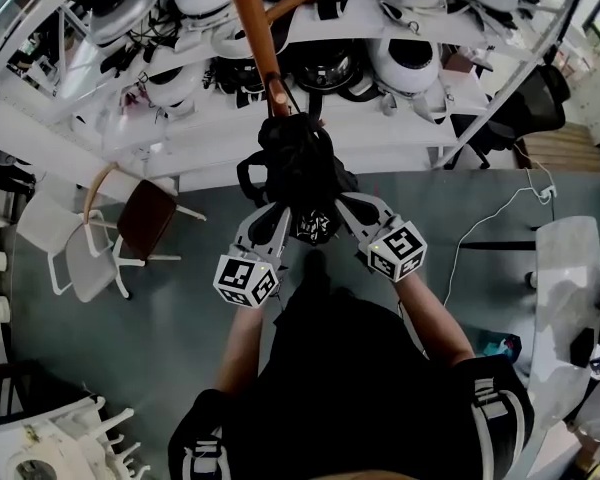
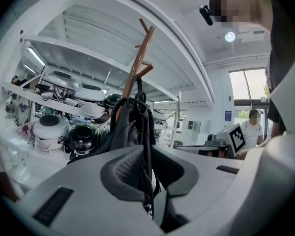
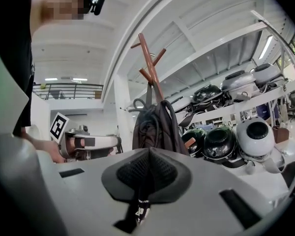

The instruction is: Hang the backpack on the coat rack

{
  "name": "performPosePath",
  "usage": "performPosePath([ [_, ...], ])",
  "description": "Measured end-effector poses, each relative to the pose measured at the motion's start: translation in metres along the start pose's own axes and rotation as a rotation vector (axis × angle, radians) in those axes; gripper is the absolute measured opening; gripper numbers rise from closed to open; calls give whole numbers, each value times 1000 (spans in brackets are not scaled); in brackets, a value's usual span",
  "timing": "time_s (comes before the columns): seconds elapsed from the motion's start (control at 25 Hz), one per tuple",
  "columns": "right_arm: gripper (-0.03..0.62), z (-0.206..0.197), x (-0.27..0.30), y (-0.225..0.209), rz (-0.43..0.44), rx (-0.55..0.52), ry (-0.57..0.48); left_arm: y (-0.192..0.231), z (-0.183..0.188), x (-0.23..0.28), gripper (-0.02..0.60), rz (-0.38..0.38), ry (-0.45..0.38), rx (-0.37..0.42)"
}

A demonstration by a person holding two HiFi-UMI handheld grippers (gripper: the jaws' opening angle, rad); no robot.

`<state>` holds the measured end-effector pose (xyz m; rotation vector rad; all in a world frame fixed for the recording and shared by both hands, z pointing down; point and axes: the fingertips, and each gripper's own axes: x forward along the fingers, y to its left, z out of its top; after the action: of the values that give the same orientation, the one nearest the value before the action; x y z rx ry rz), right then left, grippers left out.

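Left tongs (image 2: 148,154) pinch a backpack (image 1: 298,163) strap, right tongs (image 3: 148,150) shut on another; backpack sits just beyond both tips, against coat rack (image 1: 252,23).

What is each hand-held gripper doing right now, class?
Left hand-held gripper: shut on a backpack strap.
Right hand-held gripper: shut on a backpack strap.

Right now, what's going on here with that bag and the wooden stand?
A person holds a claw in each hand, facing a wooden coat rack. The left claw and the right claw are both shut on straps of a black backpack that hangs against the rack's pole. Its top loop seems to run up to a low peg, so it may already be hooked.
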<state>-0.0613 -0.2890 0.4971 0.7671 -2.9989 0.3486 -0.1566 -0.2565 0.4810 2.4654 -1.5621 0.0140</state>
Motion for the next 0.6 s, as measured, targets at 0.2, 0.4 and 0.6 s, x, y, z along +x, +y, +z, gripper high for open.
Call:
performPosePath([
  [0.2, 14, -8, -11, 12, 9, -22, 26, -19, -8, -12, 37, -7, 18, 32],
  [0.4, 14, -16, -24, 24, 14, -41, 43, -33, -15, -26, 34, -4, 18, 22],
  [0.6, 14, -23, -37, 30, 15, -41, 59, -46, -20, -37, 34, 4, 19, 22],
])
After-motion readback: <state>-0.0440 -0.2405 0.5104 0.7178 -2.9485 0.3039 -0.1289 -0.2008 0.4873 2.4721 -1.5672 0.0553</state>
